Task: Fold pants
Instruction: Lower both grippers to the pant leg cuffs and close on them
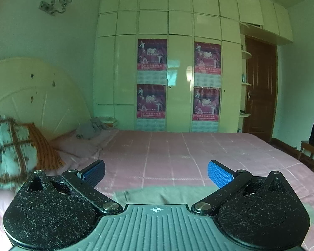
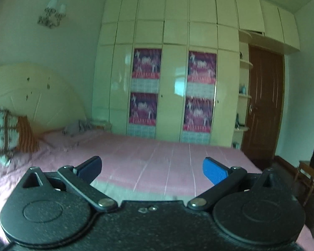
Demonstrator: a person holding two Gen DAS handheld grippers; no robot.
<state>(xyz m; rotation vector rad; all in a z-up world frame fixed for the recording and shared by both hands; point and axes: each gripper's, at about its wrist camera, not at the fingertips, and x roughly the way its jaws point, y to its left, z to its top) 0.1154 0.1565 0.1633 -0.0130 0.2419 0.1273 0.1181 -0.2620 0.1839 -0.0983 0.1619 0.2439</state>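
Note:
A grey-green garment, apparently the pants (image 1: pixel 157 195), lies flat on the near part of the pink bedspread (image 1: pixel 178 156). Only a strip of it shows above the gripper body. My left gripper (image 1: pixel 157 171) hovers over that strip, open wide, its blue pads (image 1: pixel 217 173) holding nothing. In the right wrist view the same pale green cloth (image 2: pixel 119 190) shows as a blurred band just past the gripper body. My right gripper (image 2: pixel 152 167) is also open and empty above it. Most of the garment is hidden beneath both grippers.
Patterned pillows (image 1: pixel 8 152) and an orange striped one (image 1: pixel 46 146) lean against the cream headboard (image 1: pixel 31 96) at left. A grey heap of cloth (image 1: pixel 90 130) lies at the bed's far corner. A wardrobe (image 1: pixel 178 73), a brown door (image 1: pixel 259 87) and a wooden chair (image 1: pixel 312 152) stand beyond.

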